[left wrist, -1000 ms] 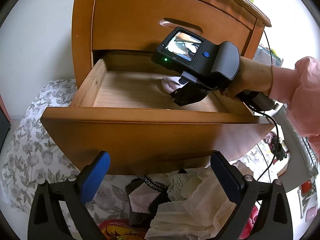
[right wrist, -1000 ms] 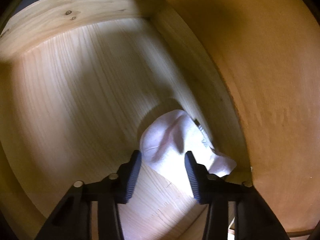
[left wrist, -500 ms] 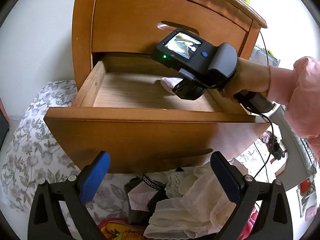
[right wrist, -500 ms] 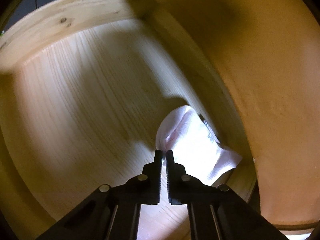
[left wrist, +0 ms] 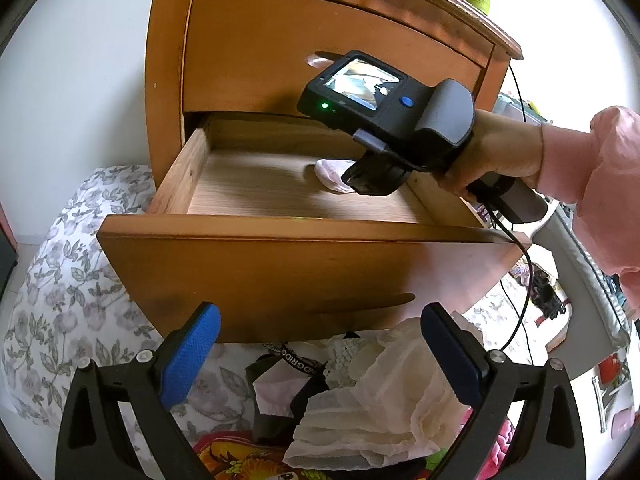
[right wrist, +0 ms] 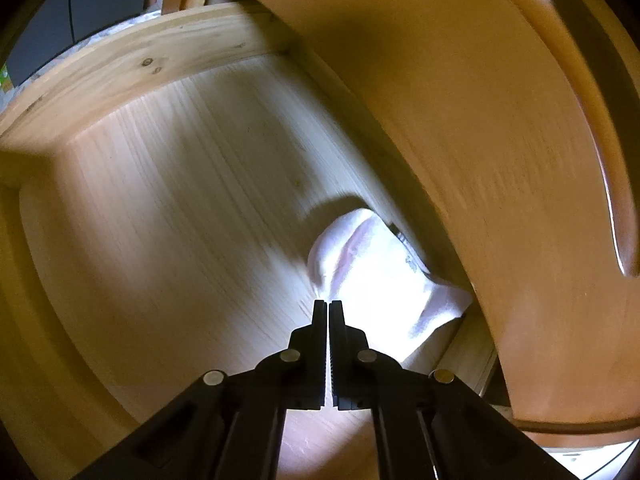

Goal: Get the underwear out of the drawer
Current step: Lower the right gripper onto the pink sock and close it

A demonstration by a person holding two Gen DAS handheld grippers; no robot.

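The pulled-out orange-brown wooden drawer [left wrist: 280,256] is nearly bare: one pale pink-white underwear piece [right wrist: 376,276] lies crumpled in its far right corner against the side wall. The right gripper [right wrist: 329,312] has its jaws clenched at the cloth's near edge; whether fabric is actually pinched there cannot be told. The left gripper [left wrist: 316,352] hangs released outside, over a heap of cream lacy and dark garments [left wrist: 360,400] below the drawer. Judging by that heap, most is out; this last piece remains
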